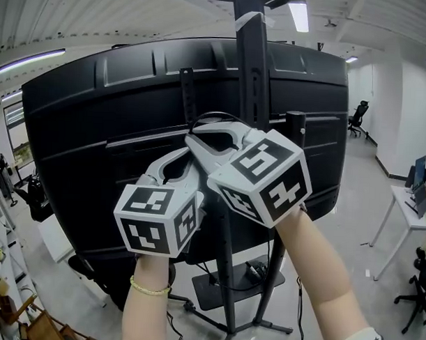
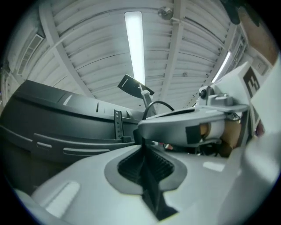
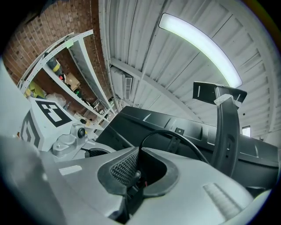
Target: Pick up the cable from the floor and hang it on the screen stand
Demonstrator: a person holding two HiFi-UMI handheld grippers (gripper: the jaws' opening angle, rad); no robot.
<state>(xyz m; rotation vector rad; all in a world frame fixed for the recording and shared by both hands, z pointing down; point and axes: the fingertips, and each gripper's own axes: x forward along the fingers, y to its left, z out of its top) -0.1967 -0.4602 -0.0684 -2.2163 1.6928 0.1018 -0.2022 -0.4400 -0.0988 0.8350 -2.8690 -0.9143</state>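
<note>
Cable in raised right gripper (jaws clamped)

The white ribbed ceiling carries a long light strip. Open shelving holding small items stands against a brick wall. A white counter and a black office chair stand on the grey floor.

The screen and stand post wall off everything ahead.
</note>
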